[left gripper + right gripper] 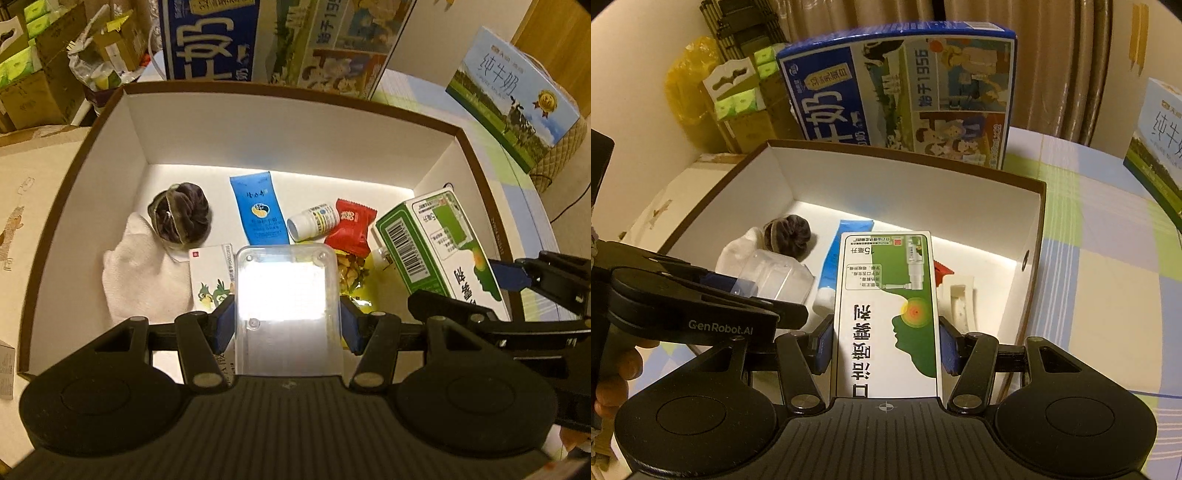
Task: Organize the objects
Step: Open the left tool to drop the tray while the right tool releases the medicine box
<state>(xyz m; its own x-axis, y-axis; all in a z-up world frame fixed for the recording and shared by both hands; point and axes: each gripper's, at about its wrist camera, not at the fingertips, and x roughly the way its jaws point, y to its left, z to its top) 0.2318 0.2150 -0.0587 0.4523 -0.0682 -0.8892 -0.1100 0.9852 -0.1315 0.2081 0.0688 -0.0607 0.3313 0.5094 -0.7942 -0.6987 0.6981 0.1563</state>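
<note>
A wide box [110, 122] with brown outer walls and a white inside sits on a table covered by a checked cloth [1100, 258] in pale blue, green and cream. The left gripper [287, 325] pinches a clear plastic case [286, 295] between its blue pads, held over the box's near edge. The right gripper [886, 343] is clamped on a green and white carton [886, 314], which hangs above the box's right side. On the box floor lie a white cloth [140, 273] and a dark scrunchie [183, 218] toward the left wall, a blue tube [258, 210] in the middle, a small white bottle [312, 221] and a red packet [351, 229] just right of it. Behind the far wall stands a big blue milk carton [897, 92]; cardboard boxes [44, 85] crowd the back left corner of the room, against a curtain [1052, 55].
</note>
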